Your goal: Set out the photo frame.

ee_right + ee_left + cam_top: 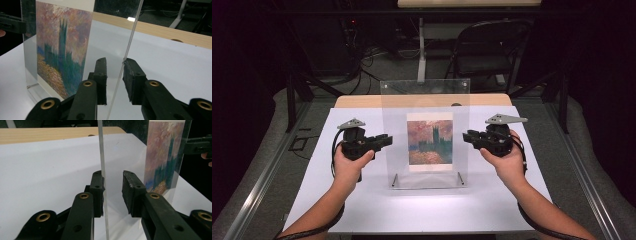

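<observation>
Left claw [384,140] sits at the left edge of a clear frame [425,95]. In the left gripper view, the thin clear edge [103,165] runs up between the two black jaws. One jaw is right against it and the other has a gap, so the jaws are apart and not pinching yet.

Right claw [468,136] sits at the right edge of the frame. In the right gripper view, the clear edge [130,42] runs up between its jaws too. One jaw touches it near the top and the other stands off a little. These jaws are apart as well.

A hand [348,167] holds the left claw and another hand [508,162] holds the right one.

The frame stands up straight in the middle of a white sheet [422,210] on the bench [362,101]. It rests on its bottom edge, with two small metal pegs low down. Inside is a picture [429,141] of dark towers under a pink sky, with blue and orange below.
</observation>
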A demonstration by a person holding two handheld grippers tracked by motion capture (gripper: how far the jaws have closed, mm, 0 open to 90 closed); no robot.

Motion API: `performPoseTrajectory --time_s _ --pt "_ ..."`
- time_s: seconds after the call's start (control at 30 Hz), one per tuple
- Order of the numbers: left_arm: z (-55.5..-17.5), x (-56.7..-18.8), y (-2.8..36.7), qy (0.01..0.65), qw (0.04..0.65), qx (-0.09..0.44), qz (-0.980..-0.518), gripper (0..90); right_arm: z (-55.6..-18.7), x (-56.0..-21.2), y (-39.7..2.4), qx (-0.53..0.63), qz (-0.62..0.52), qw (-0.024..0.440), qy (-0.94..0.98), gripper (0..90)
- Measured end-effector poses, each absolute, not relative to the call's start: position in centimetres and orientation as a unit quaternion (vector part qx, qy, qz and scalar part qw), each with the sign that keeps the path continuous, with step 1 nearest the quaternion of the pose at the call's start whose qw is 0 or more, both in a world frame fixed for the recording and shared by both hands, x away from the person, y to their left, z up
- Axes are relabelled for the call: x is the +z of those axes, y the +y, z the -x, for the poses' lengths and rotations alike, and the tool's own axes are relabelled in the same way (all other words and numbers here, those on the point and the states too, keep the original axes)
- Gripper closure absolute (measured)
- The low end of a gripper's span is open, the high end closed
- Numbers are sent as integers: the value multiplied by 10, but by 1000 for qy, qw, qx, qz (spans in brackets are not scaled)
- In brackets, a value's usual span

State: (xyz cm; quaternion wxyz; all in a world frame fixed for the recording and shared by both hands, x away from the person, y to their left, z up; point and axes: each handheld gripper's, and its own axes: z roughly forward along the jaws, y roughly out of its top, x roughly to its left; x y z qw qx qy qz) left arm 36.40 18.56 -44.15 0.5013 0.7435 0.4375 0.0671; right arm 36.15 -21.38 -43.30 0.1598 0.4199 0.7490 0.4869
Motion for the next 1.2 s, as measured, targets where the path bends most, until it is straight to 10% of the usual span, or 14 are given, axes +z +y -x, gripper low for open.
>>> performPoseTrajectory --time_s 1.2 --pt "-299 -451 188 374 525 121 -755 703 -296 -442 -222 522 -375 176 745 765"
